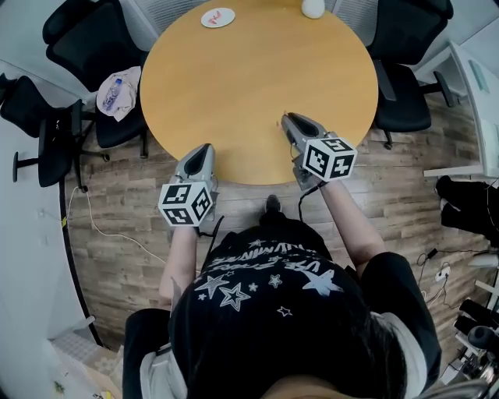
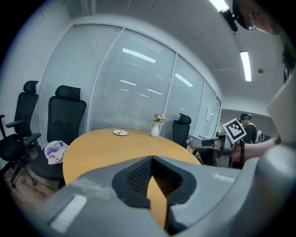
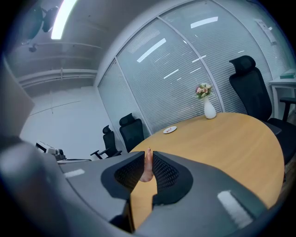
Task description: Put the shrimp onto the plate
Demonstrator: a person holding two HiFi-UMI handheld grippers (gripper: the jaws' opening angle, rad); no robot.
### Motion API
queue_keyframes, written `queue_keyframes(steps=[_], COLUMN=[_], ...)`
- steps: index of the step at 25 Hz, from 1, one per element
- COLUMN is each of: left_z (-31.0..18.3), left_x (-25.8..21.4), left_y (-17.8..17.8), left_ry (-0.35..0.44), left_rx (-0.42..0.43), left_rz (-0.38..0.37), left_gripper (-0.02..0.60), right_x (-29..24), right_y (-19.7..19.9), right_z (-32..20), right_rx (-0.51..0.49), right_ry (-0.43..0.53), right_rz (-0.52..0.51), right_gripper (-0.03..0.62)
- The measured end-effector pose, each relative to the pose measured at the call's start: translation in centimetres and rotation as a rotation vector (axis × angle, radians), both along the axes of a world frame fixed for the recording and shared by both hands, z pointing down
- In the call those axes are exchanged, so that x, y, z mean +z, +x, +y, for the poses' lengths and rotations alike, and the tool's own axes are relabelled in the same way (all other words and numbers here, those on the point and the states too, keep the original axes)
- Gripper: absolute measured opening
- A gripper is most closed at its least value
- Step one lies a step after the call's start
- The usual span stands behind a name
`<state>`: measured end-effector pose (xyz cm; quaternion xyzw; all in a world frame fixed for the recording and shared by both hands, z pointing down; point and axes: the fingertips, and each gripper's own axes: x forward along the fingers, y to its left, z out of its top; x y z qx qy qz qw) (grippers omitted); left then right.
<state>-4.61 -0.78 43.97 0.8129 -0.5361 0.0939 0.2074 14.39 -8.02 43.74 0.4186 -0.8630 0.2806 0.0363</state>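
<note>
Pink shrimp (image 3: 147, 167) sat pinched between pads of right gripper (image 1: 288, 121), above near edge of wooden table (image 1: 257, 86). Left gripper (image 1: 206, 150) had jaws pressed together, nothing between them. Plate (image 1: 217, 17) lay at far rim, well apart from both grippers. We judged carry step in hand. We advised: steady squeeze, low path across table, shrimp centred over plate before release, left gripper parked clear.

shrimp (image 3: 147, 167): pale pink, slim, roughly upright, pinched between the right gripper (image 1: 289, 120) pads, at near table (image 1: 257, 86) edge. plate (image 1: 206, 19): small, white, round, far side of table, red bits on it, well apart from shrimp
</note>
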Motion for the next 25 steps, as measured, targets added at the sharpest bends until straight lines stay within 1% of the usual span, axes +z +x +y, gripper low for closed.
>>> queue_keyframes(steps=[5,12,15,18,21,25], left_z=[-2.8,-5.0,-5.5,-6.8,-8.8,-12.5], left_x=[-0.2,-1.8,-2.5,-2.5,-2.1,-2.0], left_y=[0.6,0.6,-0.9,-2.7,-4.2,-5.7], left_ry=[0.003,0.042,0.05,0.05,0.051,0.057], left_rx=[-0.037,-0.068,-0.077,-0.082,-0.064,-0.019], left_rz=[-0.03,-0.07,-0.077,-0.069,-0.054,-0.046], left_gripper=[0.002,0.002,0.002,0.002,0.002,0.002], right_x=[0.3,0.3,-0.2,-0.6,-0.7,-0.8], right_y=[0.8,0.5,-0.6,-1.5,-2.2,-2.7], right_z=[-3.2,-6.7,-7.6,-8.8,-10.0,-12.3], right_rx=[-0.034,-0.061,-0.059,-0.036,-0.003,0.049], right_ry=[-0.006,-0.003,0.001,0.0,0.0,0.0], right_rz=[-0.017,-0.034,-0.051,-0.066,-0.063,-0.045], right_gripper=[0.055,0.055,0.055,0.055,0.055,0.055])
